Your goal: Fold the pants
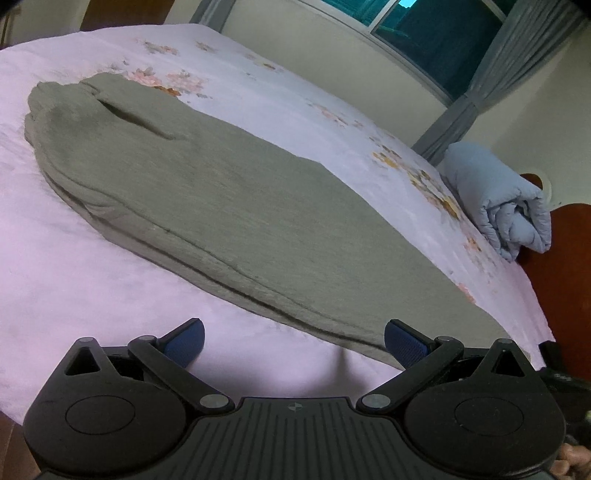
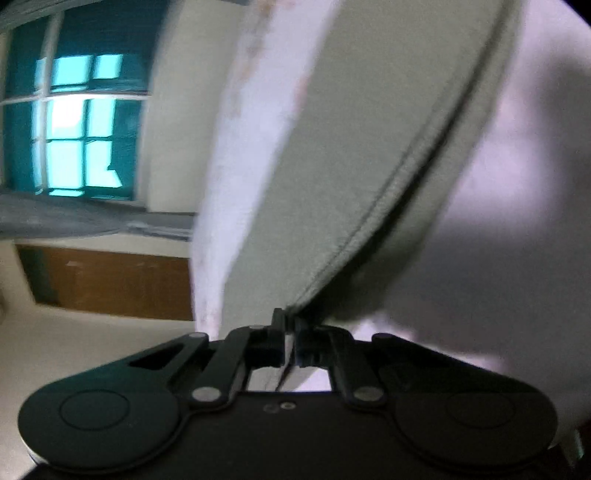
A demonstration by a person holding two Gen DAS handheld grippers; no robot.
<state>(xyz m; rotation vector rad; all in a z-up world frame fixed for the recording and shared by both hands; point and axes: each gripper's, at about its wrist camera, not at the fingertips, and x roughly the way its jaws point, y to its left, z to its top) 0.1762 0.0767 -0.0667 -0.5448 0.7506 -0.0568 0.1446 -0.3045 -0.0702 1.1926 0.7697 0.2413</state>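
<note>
Grey-green pants point(image 1: 229, 206) lie flat on the bed, legs doubled one over the other, waistband at the far left and hems running off to the lower right. My left gripper point(image 1: 293, 341) is open and empty, hovering just short of the pants' near seam edge. In the right wrist view the picture is blurred and tilted. My right gripper point(image 2: 290, 325) is shut on the pants point(image 2: 343, 147) at a seamed edge near the leg end, lifting it a little off the sheet.
The bed has a pink floral sheet point(image 1: 74, 280). A rolled light-blue quilt point(image 1: 502, 206) lies at the far right by a wooden headboard point(image 1: 565, 280). A window point(image 1: 436, 33) with grey curtains is behind. A wooden door point(image 2: 110, 280) shows in the right wrist view.
</note>
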